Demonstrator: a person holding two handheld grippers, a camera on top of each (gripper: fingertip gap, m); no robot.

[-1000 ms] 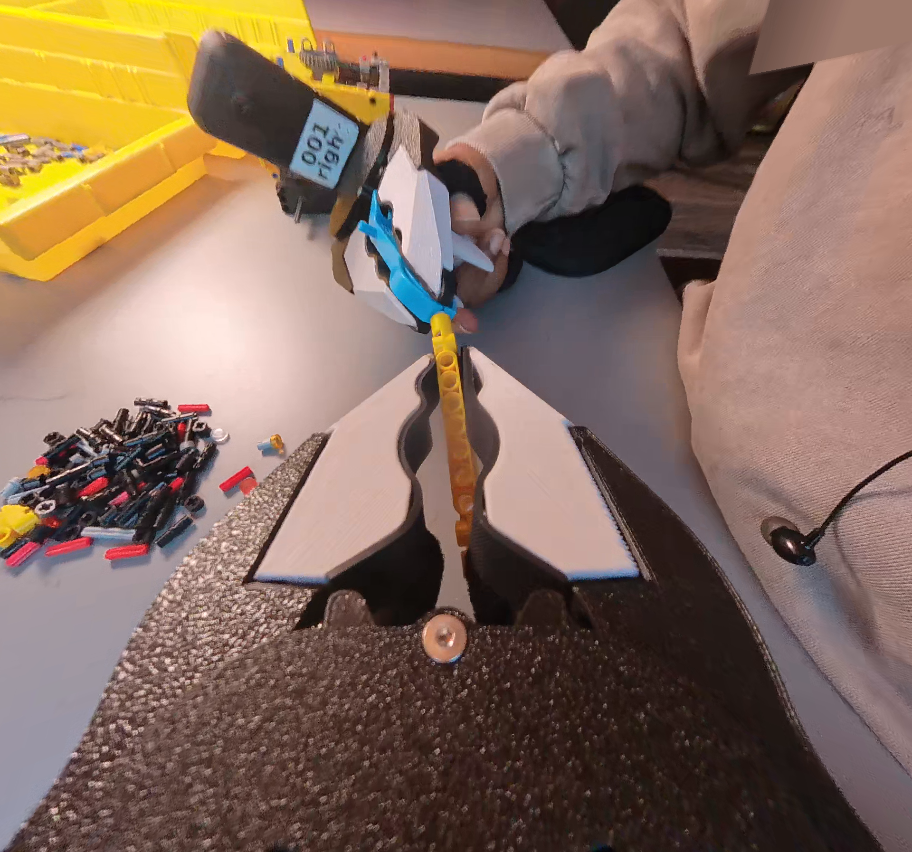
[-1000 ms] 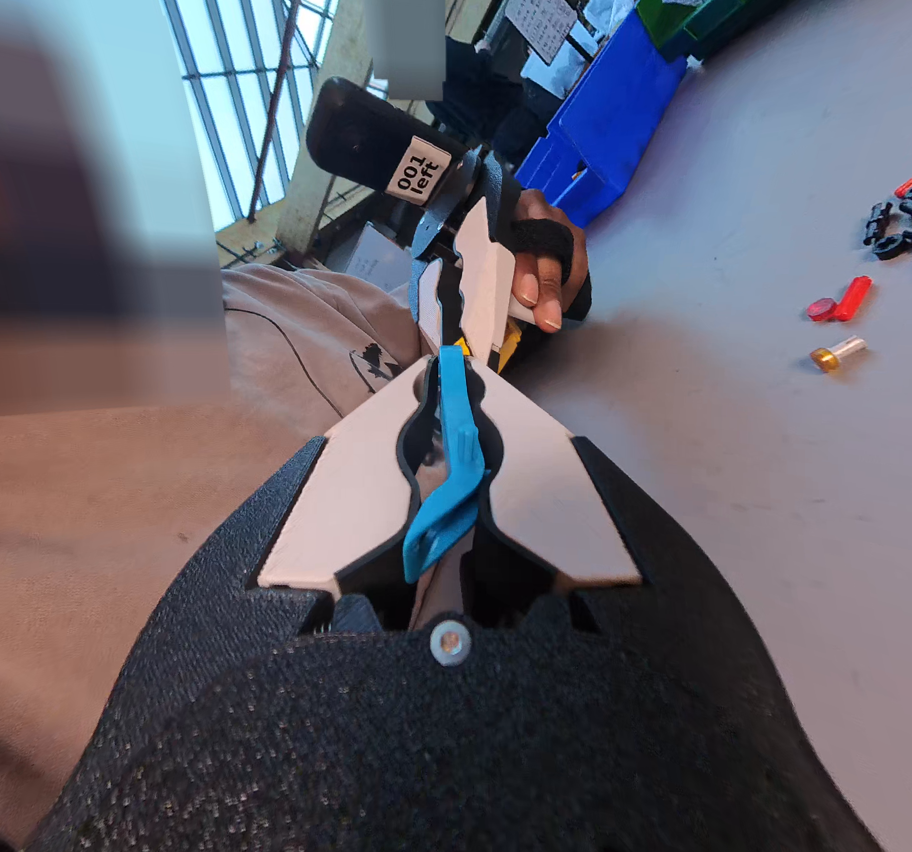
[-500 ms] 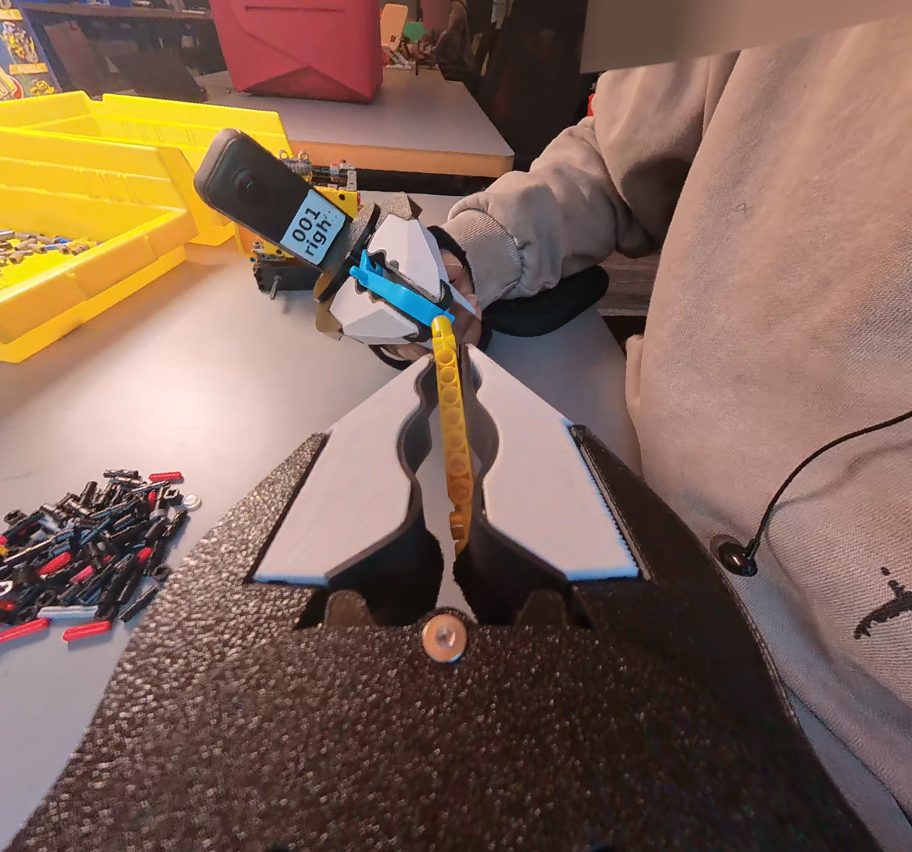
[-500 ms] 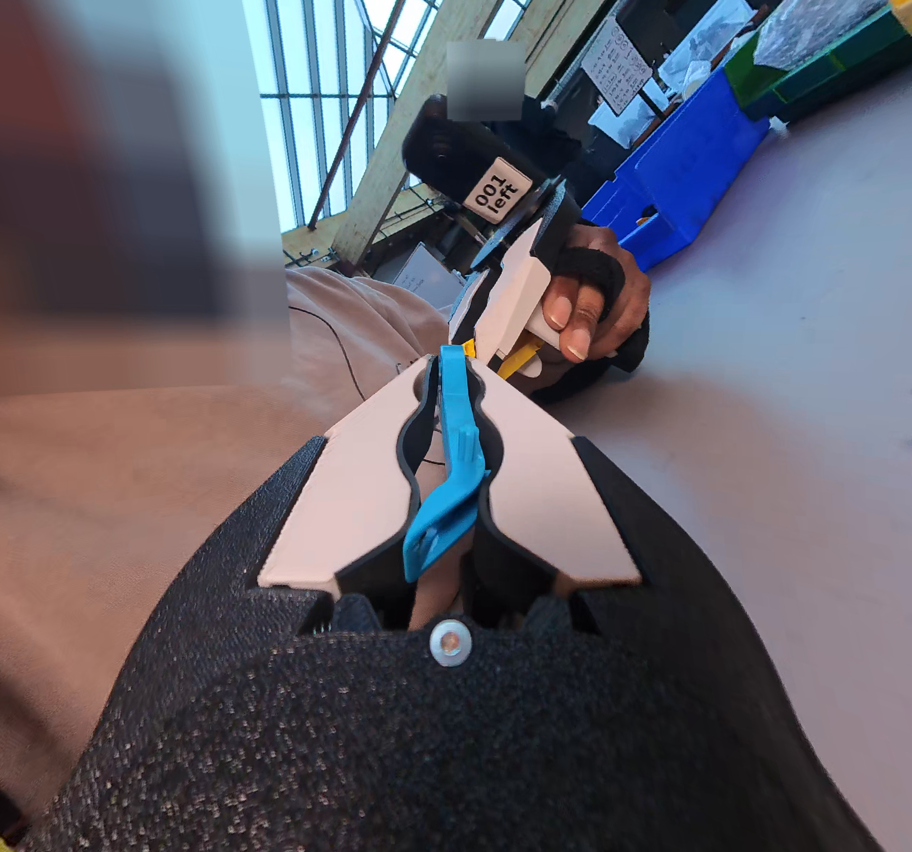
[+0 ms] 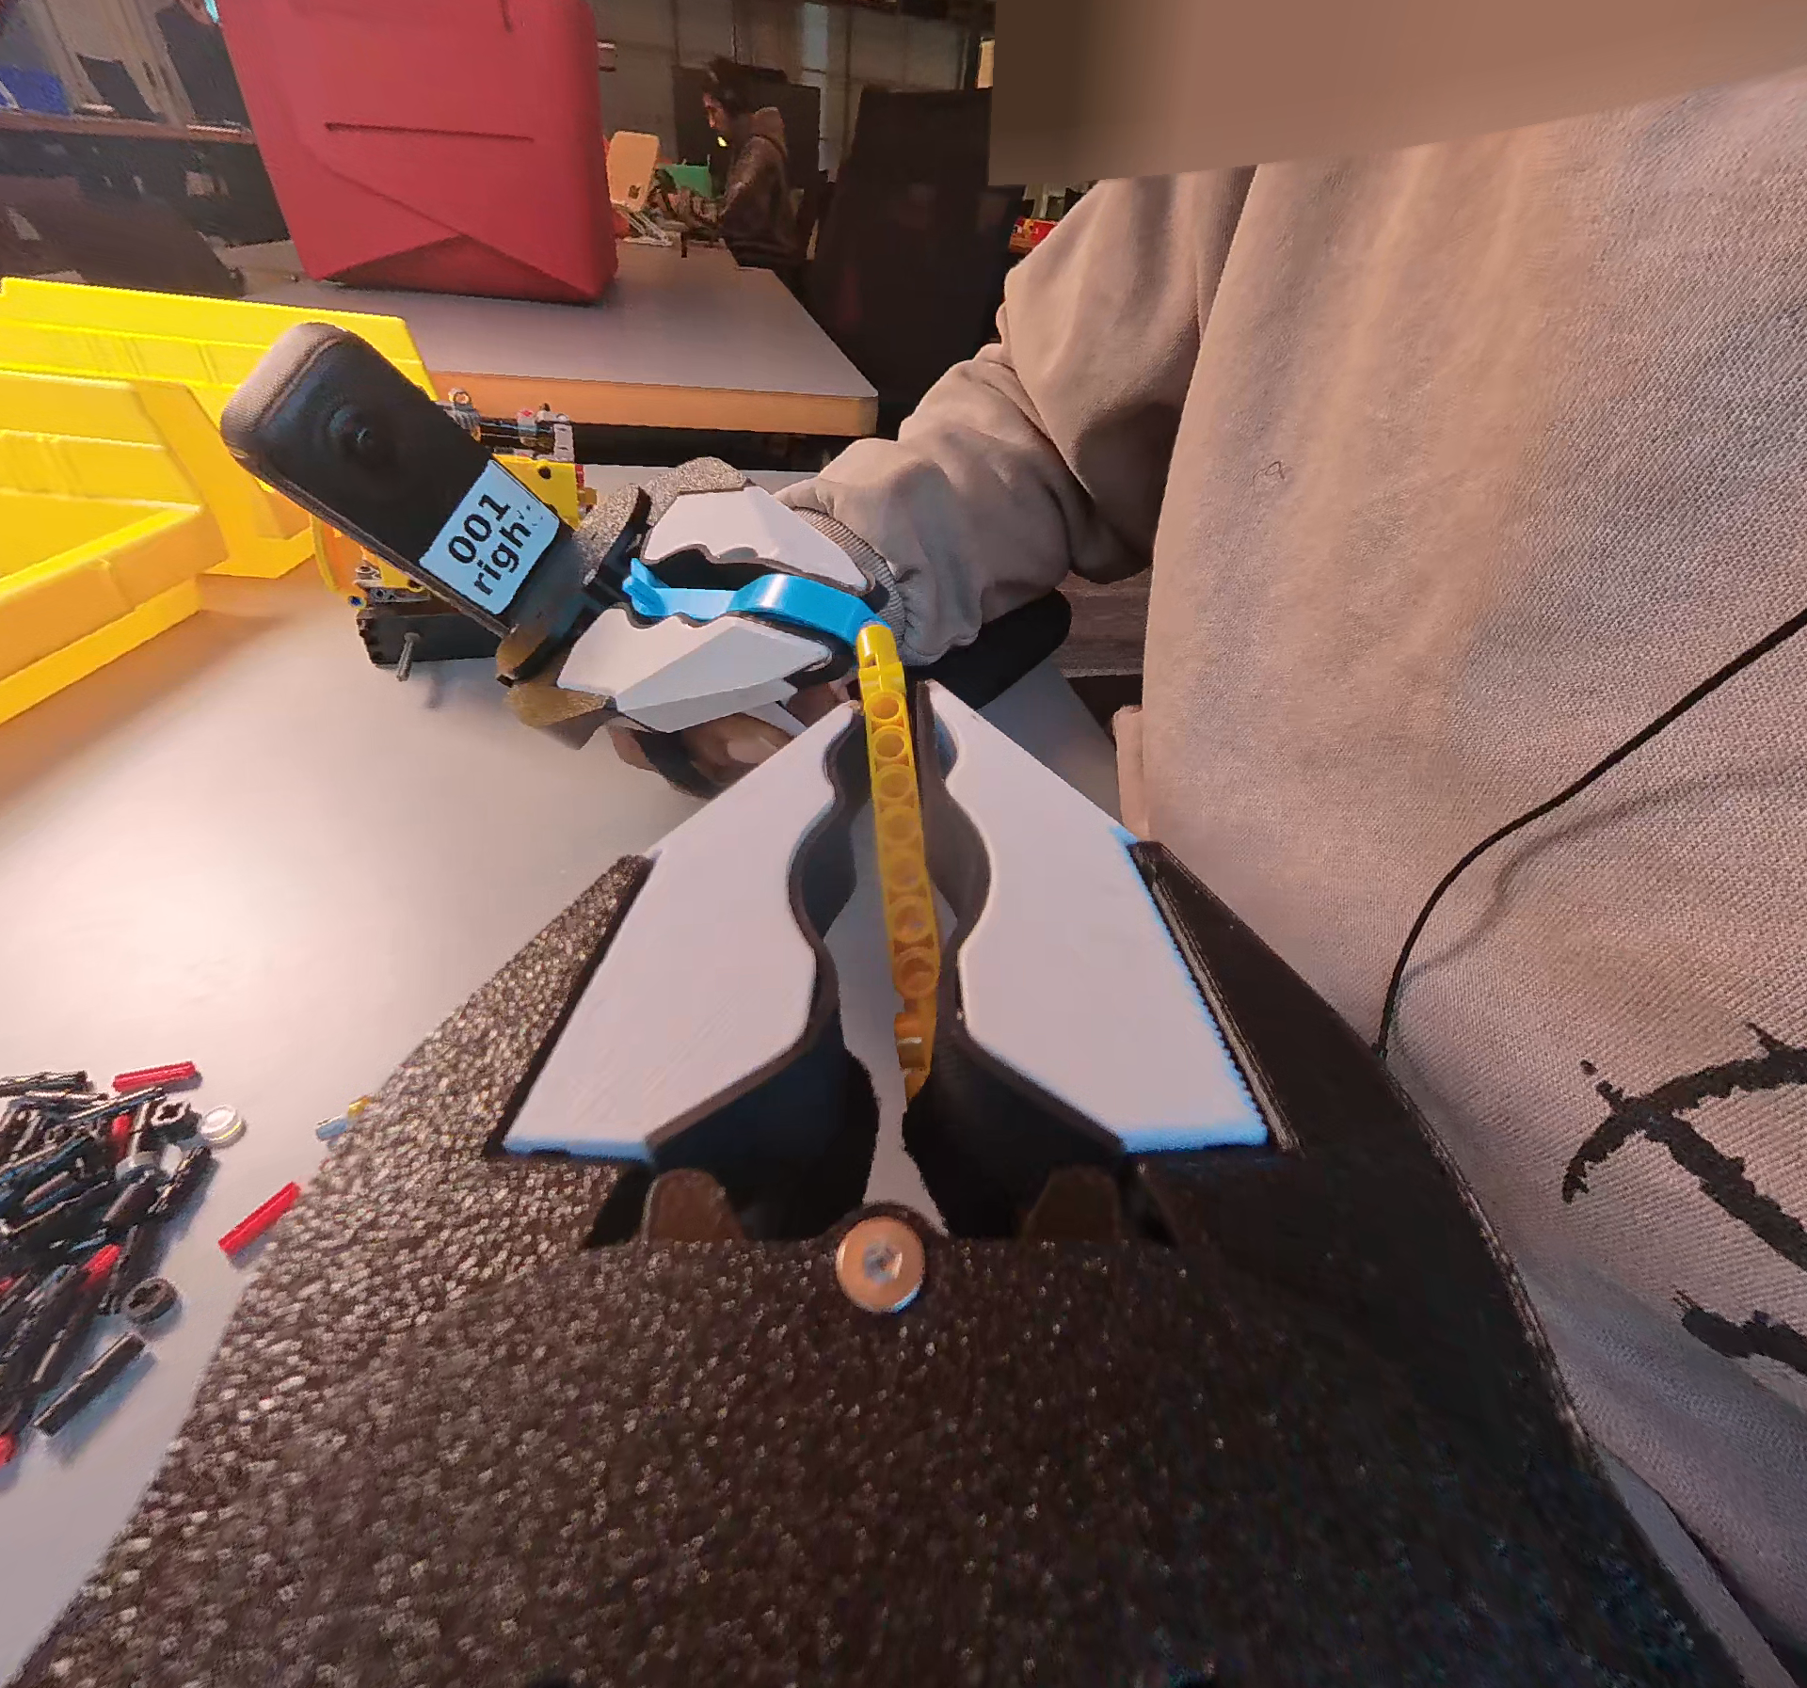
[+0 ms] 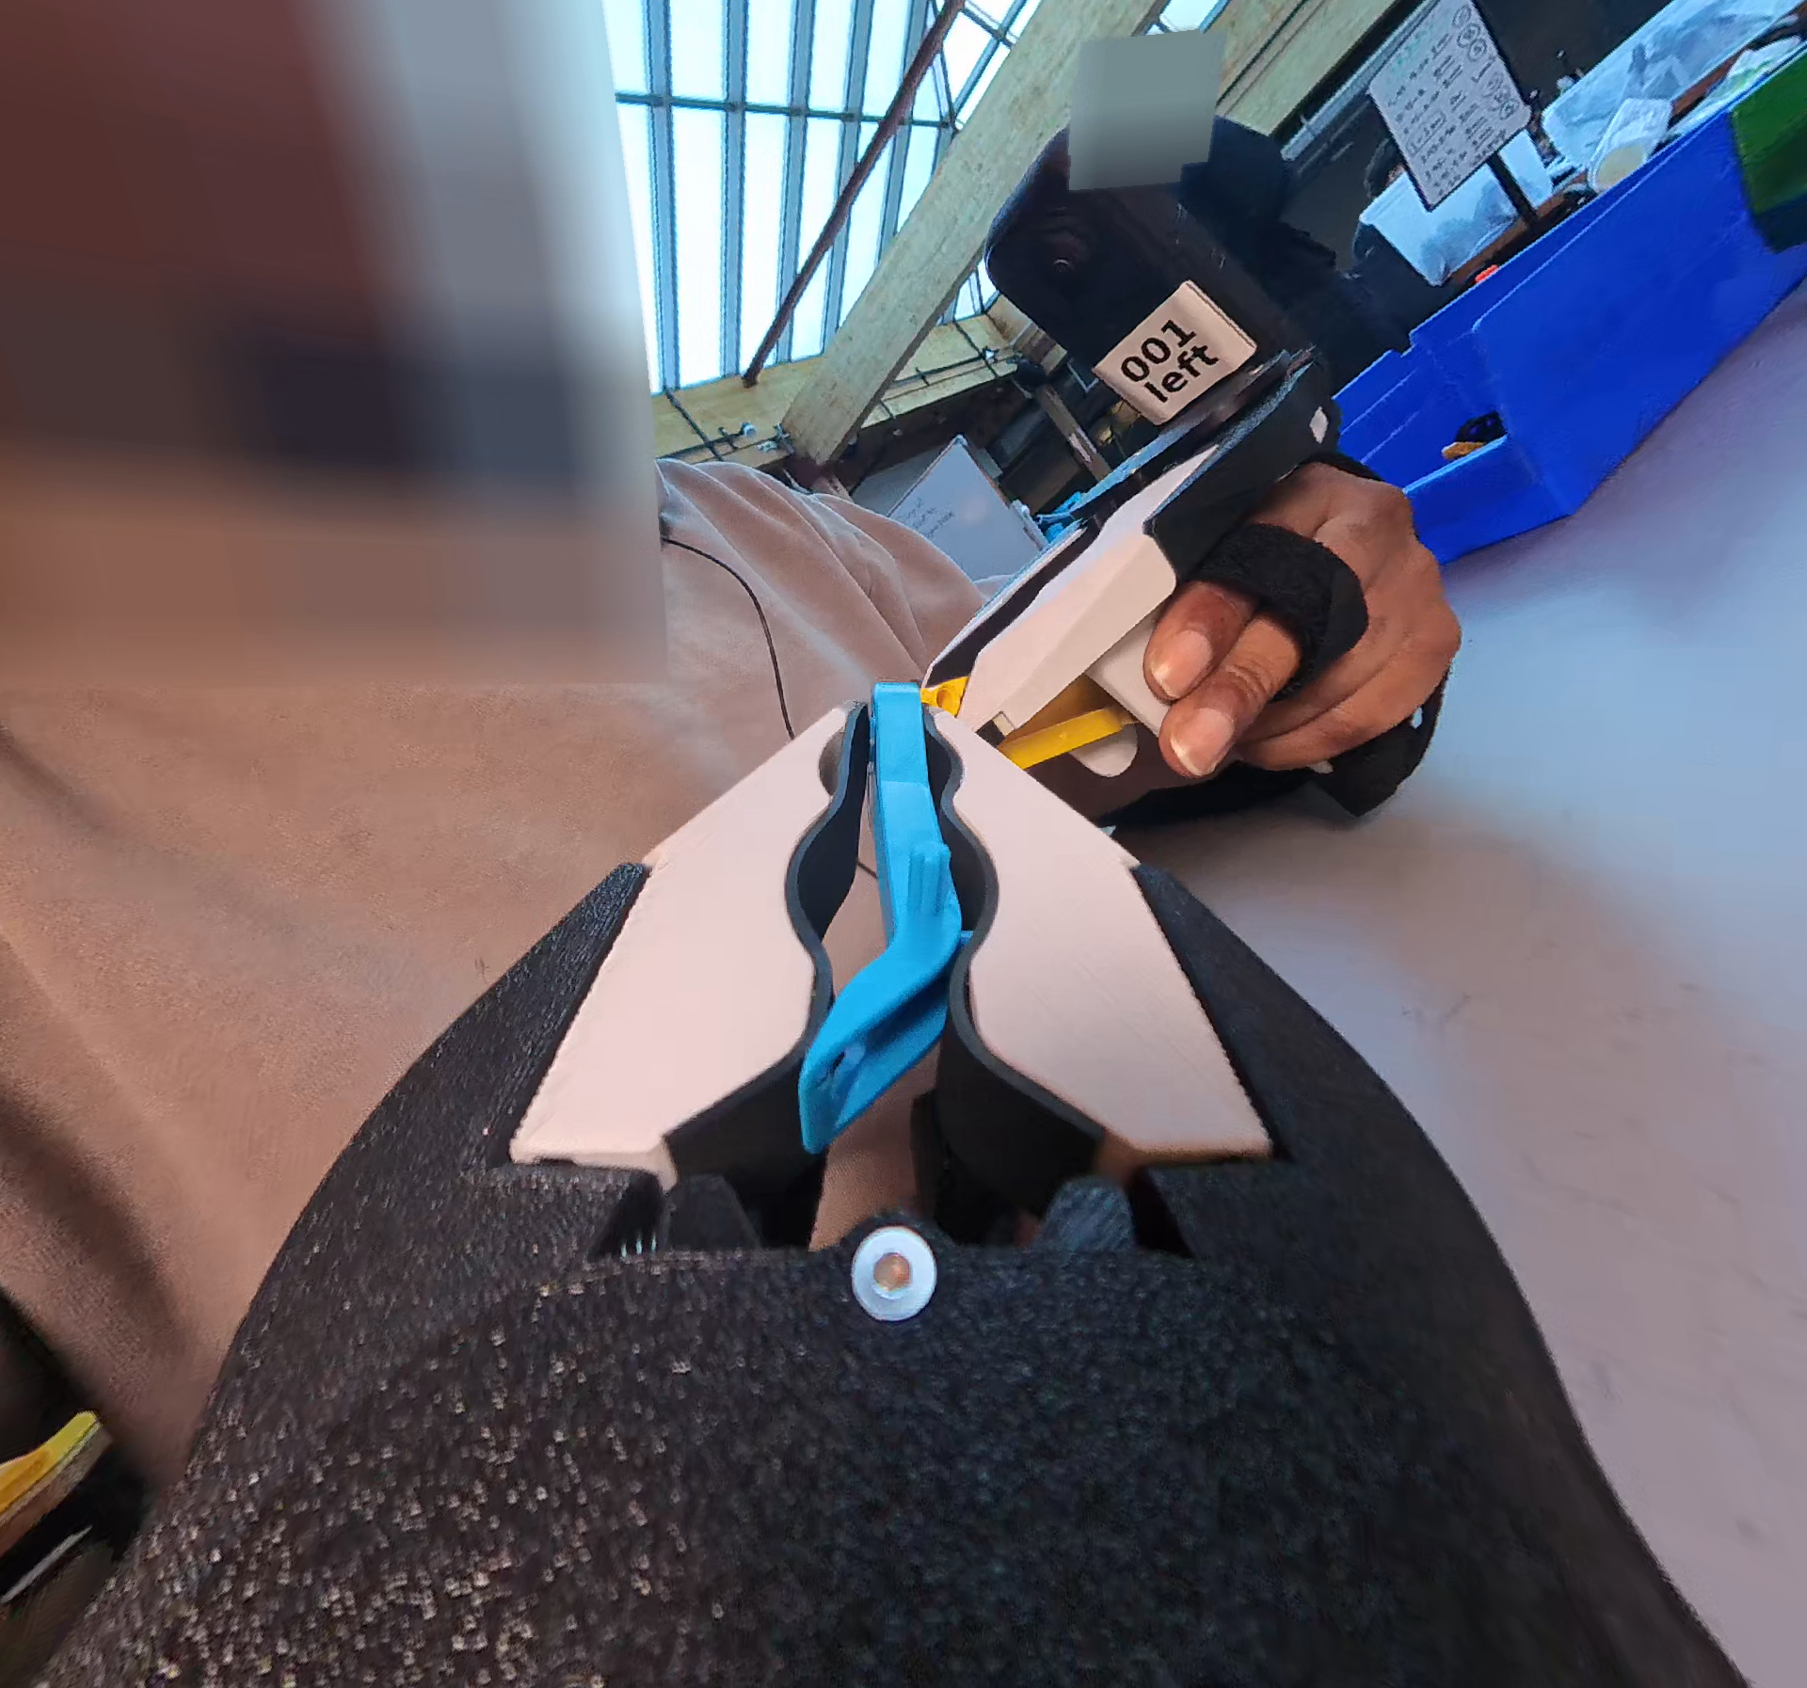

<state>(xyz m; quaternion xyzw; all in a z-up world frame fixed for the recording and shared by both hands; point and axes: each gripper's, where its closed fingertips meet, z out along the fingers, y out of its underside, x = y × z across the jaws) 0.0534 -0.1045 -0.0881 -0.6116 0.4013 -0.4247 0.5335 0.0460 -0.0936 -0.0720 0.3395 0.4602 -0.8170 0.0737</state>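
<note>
Lettered stickers [image 5: 494,546] (white) on cameras [image 5: 357,448]

Parts pile [image 5: 83,1201] cut off at left edge (pieces blurred).

Both grippers have tipped upward off the table, so the left wrist view now takes in the red bag [image 5: 411,87] and far desks. The right gripper [image 5: 841,654] has swung its blue piece [image 5: 753,600] from steep to nearly level (the yellow beam [image 5: 904,879] meets its end).
</note>
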